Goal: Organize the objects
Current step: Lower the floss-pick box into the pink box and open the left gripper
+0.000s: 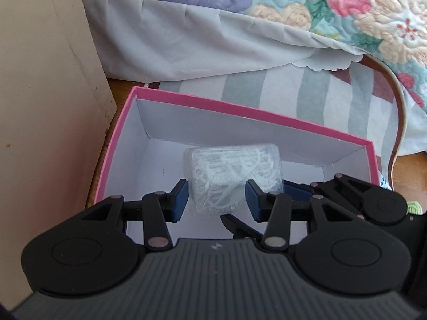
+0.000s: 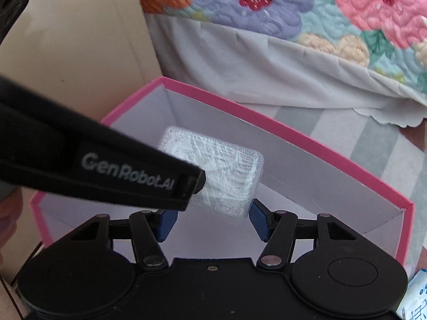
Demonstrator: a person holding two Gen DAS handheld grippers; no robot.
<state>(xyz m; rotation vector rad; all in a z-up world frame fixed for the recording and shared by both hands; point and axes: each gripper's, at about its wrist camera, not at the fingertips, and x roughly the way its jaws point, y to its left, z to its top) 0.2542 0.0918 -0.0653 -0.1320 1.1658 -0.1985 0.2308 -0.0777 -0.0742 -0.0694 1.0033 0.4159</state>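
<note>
1. Quilted floral bedding [image 1: 333,13] and a pale sheet hang down behind a pink-rimmed cardboard box [image 1: 240,108], which sits on a wooden surface beside a cream panel [image 1: 48,93]; a striped grey-and-white cloth [image 1: 293,90] lies just past the box's far wall.
2. Inside the box, a clear plastic case of white floss picks [image 1: 232,176] is the task's thing; it appears low in the white interior, though whether it already rests on the floor I cannot tell.
3. The step in hand looks like placing this case into the box, both tools reaching down into it together.
4. The left gripper [image 1: 217,200] tilts steeply downward with its blue pads [image 1: 179,200] either side of the case's near end, partly spread; in its own view the pads seem to sit right at the case's edges, so it appears to be grasping it (contact on the right pad is less sure).
5. The right gripper [image 2: 213,221] also points down into the box, jaws partly apart, with the case just ahead of its blue pads and not clearly pinched; the left tool's black body crosses in front, hiding one side.
6. My judgement of the next move: settle the case flat on the box floor, ease the pads off without dragging it, then lift straight up clear of the pink rim.
</note>
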